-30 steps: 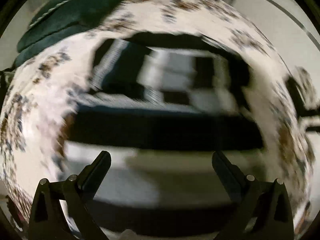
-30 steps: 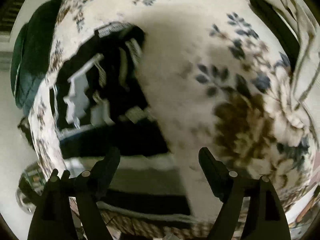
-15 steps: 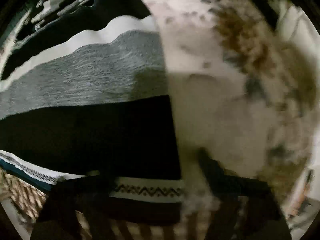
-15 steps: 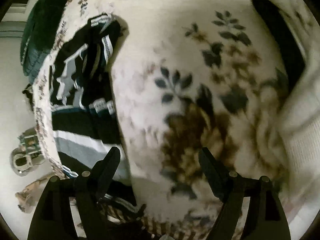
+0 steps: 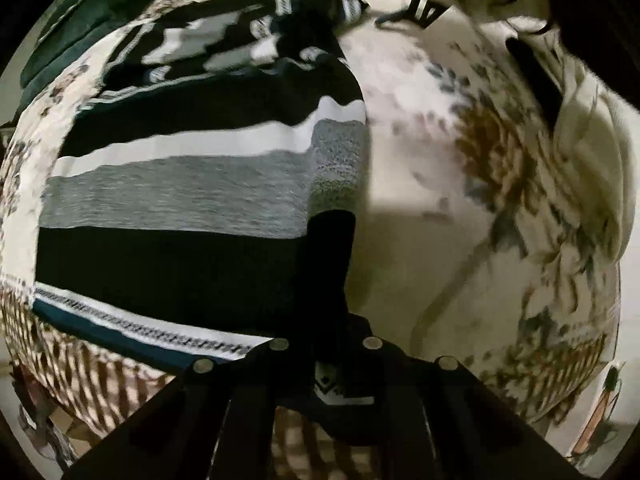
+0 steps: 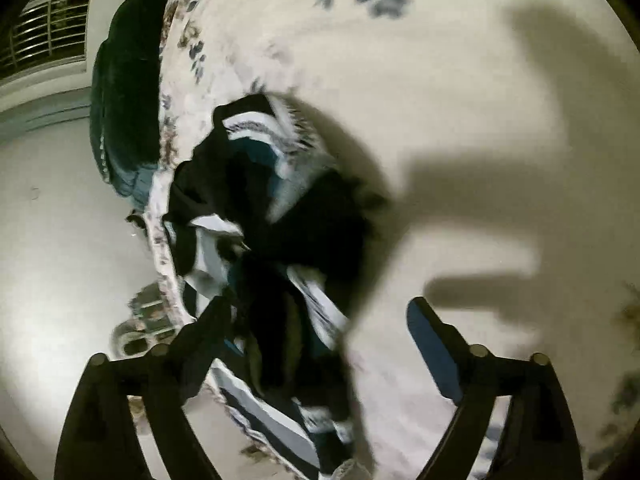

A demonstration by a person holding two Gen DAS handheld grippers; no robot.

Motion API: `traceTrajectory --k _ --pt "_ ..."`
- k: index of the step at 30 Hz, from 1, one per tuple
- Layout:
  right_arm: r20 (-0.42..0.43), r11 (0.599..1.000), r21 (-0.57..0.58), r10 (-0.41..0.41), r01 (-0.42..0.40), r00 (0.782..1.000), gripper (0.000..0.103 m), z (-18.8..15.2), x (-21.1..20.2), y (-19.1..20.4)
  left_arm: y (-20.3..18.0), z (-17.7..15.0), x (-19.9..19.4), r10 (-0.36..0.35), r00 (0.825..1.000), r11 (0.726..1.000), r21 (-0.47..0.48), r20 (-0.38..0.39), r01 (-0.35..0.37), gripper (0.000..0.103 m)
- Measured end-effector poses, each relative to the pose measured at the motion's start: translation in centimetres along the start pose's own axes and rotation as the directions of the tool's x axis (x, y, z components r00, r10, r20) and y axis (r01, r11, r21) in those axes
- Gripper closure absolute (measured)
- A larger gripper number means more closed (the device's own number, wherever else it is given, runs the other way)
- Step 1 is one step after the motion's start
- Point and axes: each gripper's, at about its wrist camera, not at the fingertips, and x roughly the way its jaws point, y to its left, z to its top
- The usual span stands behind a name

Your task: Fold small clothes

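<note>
On the floral bedspread (image 5: 448, 184) lies the striped sweater (image 5: 192, 200), its bands running from 9 to 3 o'clock, hem nearest the lens. The left gripper (image 5: 330, 264) has its fingers pressed together on the sweater's right edge — a second ago they stood wide apart. The right gripper (image 6: 320, 320) hangs spread, holding nothing, its left finger (image 6: 208, 328) over the garment's bunched folds (image 6: 272, 240); it has swung left since, toward the green blanket (image 6: 124, 120) at 10 o'clock.
</note>
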Motion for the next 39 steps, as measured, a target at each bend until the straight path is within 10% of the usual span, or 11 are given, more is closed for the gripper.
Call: traceTrajectory --k 6,7,9,11,24,37,39 --pt "-0.096 0.996 -0.026 -0.083 0.081 0.992 0.016 0.9 4.3 2.8 2.2 0.1 -2.8 -0.011 0.999 0.998 -0.054 0.030 0.013 0.098" --pt "-0.098 0.993 -0.053 -0.107 0.102 0.989 0.027 0.7 4.7 3.6 2.8 0.3 -3.3 -0.017 0.999 0.998 -0.062 0.038 0.019 0.098" --pt "-0.108 0.983 -0.092 -0.170 0.161 0.979 0.085 0.2 5.3 4.6 3.6 0.5 -3.9 -0.024 0.998 0.998 -0.065 0.050 0.027 0.099" --pt "-0.080 0.968 -0.115 -0.231 0.221 0.970 0.090 0.0 5.2 6.0 5.0 0.6 -4.9 -0.041 0.996 0.996 -0.072 0.074 0.046 0.099" --pt "0.014 0.890 -0.191 -0.420 0.415 0.907 0.091 0.8 5.6 25.2 22.8 0.2 -8.4 -0.158 0.974 0.917 -0.341 0.162 0.206 0.099" --pt "-0.047 0.761 -0.222 -0.633 0.609 0.773 0.090 2.8 28.4 39.0 40.2 -3.1 -5.5 -0.182 0.964 0.771 -0.580 0.194 0.262 0.099" --pt "-0.082 0.751 -0.250 -0.645 0.610 0.760 0.077 3.0 31.3 39.3 41.2 -3.5 -4.4 -0.195 0.964 0.766 -0.586 0.180 0.265 0.099"
